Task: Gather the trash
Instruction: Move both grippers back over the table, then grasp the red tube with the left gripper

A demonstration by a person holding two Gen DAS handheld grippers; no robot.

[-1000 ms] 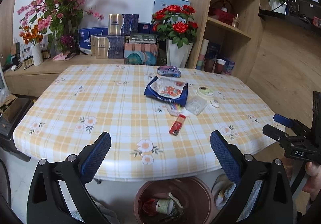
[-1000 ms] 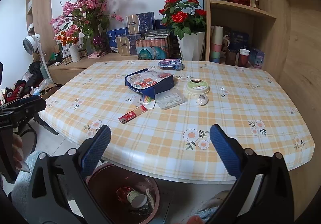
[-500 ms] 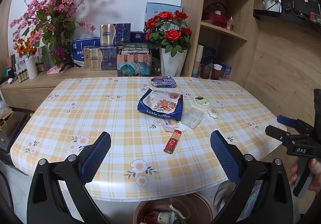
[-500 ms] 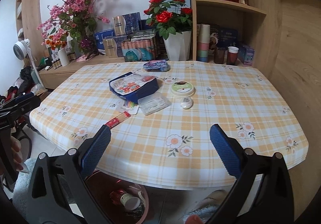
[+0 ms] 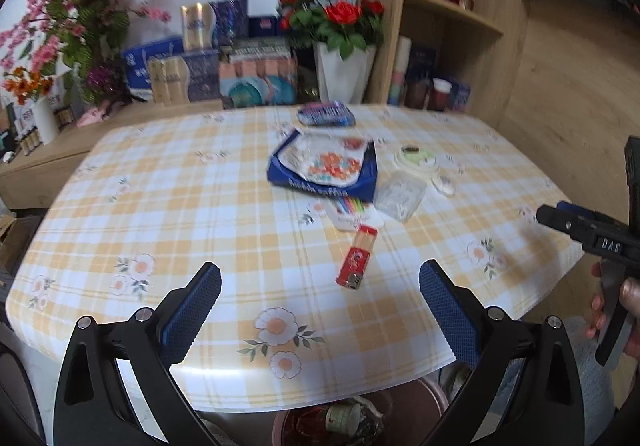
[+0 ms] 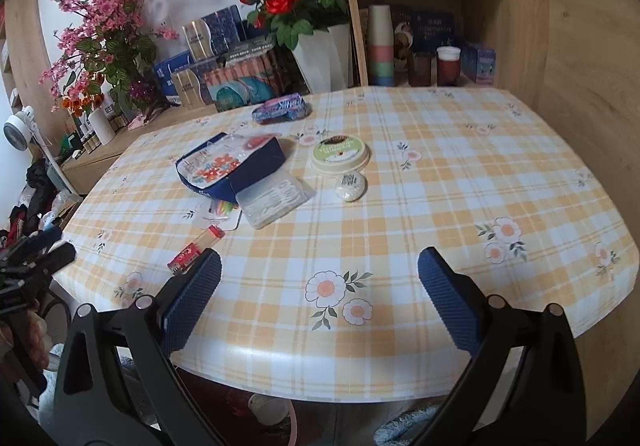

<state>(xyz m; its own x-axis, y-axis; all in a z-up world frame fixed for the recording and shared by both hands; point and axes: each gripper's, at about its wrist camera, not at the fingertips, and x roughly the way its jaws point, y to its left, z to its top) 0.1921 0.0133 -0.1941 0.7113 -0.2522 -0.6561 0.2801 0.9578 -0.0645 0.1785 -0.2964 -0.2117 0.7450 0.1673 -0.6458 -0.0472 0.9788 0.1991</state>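
Both hand-held grippers, left (image 5: pixel 320 310) and right (image 6: pixel 320 306), hover spread wide and empty over the table (image 5: pixel 200 214) edge.

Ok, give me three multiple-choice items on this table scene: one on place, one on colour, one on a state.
1. Where is the bin?
A. on the shelf
B. under the table's near edge
C. on the table

2. What colour is the wrapper nearest the near table edge?
A. red
B. green
C. black

3. How is the left hand-held gripper?
A. shut on a wrapper
B. open, holding nothing
C. shut on a cup

Answers:
1 B, the bin's rim shows below the tablecloth edge.
2 A, its body is red.
3 B, its blue pads stand wide apart with only cloth between them.
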